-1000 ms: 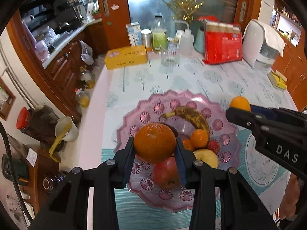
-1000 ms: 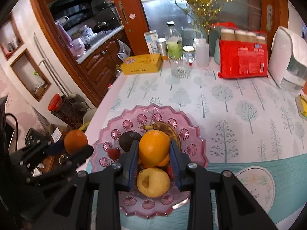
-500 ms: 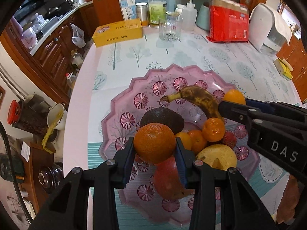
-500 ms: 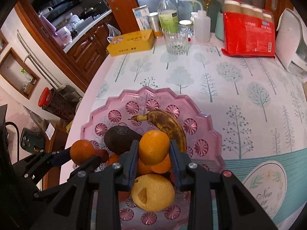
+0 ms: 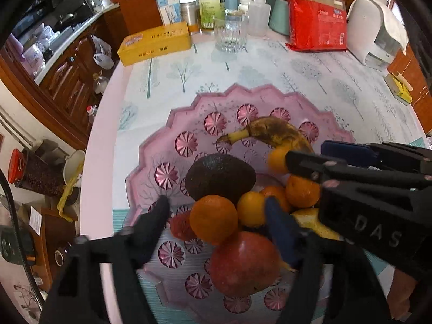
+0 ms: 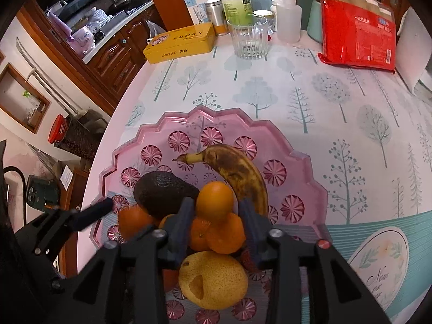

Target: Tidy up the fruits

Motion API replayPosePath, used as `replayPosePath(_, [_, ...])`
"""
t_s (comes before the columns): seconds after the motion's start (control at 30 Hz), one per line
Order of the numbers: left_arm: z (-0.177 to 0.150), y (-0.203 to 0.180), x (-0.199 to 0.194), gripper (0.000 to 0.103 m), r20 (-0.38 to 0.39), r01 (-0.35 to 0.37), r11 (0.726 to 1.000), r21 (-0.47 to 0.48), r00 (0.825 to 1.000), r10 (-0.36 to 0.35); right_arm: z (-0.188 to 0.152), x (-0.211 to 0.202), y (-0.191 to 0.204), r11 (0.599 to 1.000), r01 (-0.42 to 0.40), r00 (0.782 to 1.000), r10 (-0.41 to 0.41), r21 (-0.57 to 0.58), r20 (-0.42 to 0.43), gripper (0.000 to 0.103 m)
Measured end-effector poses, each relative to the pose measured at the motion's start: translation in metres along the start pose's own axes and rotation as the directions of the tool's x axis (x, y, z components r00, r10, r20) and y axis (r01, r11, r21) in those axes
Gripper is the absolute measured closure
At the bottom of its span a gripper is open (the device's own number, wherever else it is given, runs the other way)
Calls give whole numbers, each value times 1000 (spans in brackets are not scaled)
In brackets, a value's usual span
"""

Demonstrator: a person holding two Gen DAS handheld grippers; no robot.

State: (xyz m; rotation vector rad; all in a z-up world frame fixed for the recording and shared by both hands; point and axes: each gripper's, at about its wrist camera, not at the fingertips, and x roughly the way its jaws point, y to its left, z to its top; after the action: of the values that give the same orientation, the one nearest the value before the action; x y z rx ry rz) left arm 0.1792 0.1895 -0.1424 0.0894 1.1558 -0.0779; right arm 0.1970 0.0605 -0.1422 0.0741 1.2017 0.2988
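Observation:
A pink scalloped tray [image 5: 162, 140] [image 6: 297, 162] holds a banana [image 5: 278, 132] [image 6: 237, 170], an avocado [image 5: 220, 179] [image 6: 162, 191], a red apple [image 5: 243, 262], a yellow pear [image 6: 213, 278] and several tangerines. My left gripper [image 5: 216, 205] is open, its fingers wide on either side of an orange [image 5: 213, 222] that rests among the fruit. My right gripper [image 6: 216, 205] is shut on a smaller orange [image 6: 214, 197], held just above the pile beside the banana; it also shows in the left wrist view [image 5: 278, 159].
At the table's far edge stand a yellow box [image 5: 155, 43], a drinking glass [image 5: 229, 33], bottles [image 5: 210, 2], a red package [image 5: 317, 28] and a white appliance [image 5: 375, 27]. The table's left edge drops off to kitchen cabinets [image 5: 70, 78].
Both grippers came down closer to the tray. My left gripper opened and let its orange go onto the pile. The right gripper still holds its orange.

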Motion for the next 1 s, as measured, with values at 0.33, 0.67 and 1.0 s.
replayPosePath(0.33, [-2, -6, -11, 22, 5, 11, 1000, 16, 1000, -11, -4, -14, 3, 1000, 0, 1000, 0, 3, 27, 50])
replayPosePath(0.67, [-11, -16, -37, 17, 38, 26, 999, 31, 999, -27, -17, -45, -7, 999, 23, 997, -26, 42, 79, 50])
replayPosePath(1.0, [-36, -33, -67, 13, 68, 43, 998, 53, 997, -47, -52, -79, -29, 992, 85, 987, -96, 92, 128, 49])
